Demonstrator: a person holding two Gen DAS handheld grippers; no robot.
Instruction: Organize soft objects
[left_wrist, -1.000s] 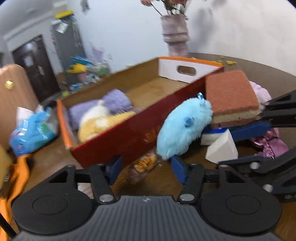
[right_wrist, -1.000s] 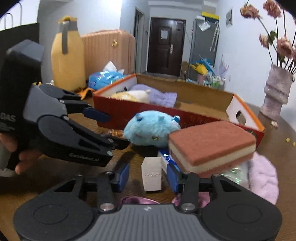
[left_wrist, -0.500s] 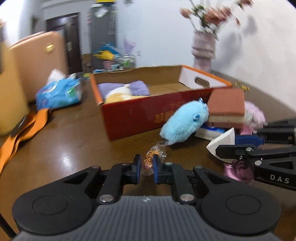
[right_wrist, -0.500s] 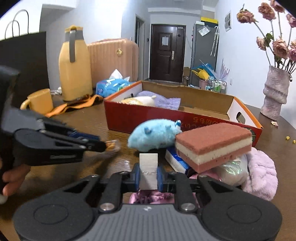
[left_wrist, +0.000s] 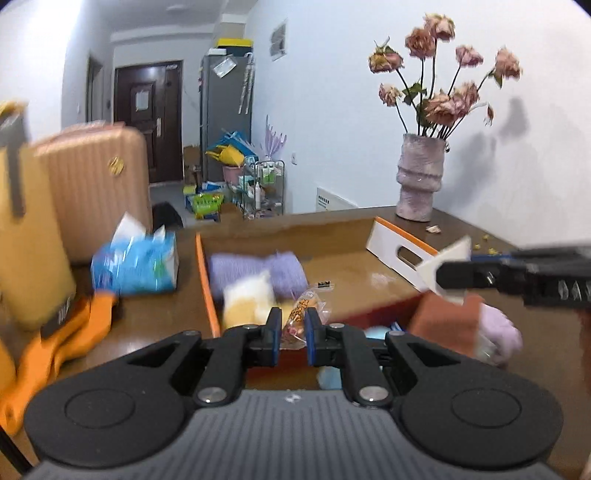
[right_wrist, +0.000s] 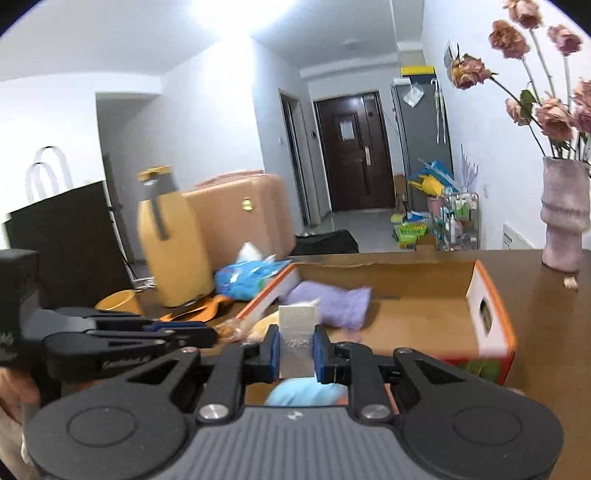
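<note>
a: what's different from a second ago?

b: both tools are loaded and up off the table. a second back the left gripper (left_wrist: 291, 330) hung open over the wrapped snack (left_wrist: 301, 317) lying on the wood; now its jaws are clamped on that packet and it sits raised over the near wall of the cardboard box (left_wrist: 399, 254). the right gripper (right_wrist: 295, 350) has done the same with the white sponge wedge (right_wrist: 297, 325), pinched between the blue pads and lifted in front of the box opening.

a: so what does that mean for the tidying?

b: i'd judge both pieces are on their way into the box, where a purple plush towel (left_wrist: 275, 271) and a yellow-white soft toy (left_wrist: 245, 301) already lie. the blue plush (right_wrist: 306, 393), the brown sponge block (left_wrist: 441, 323) and a lilac fluffy thing (left_wrist: 498, 330) are outside it, so there's more to collect.

a: and the setting?

b: a dark brown wooden table (left_wrist: 155, 321), with a pale vase of dried roses (left_wrist: 419, 181) at the far edge, a blue tissue pack (left_wrist: 135, 264), an orange cloth and a yellow jug (right_wrist: 171, 243). behind it a pink suitcase (right_wrist: 236, 218), a dark door and a cluttered corner. the left view is smeared with motion, so the toy in the box may be two items.
</note>
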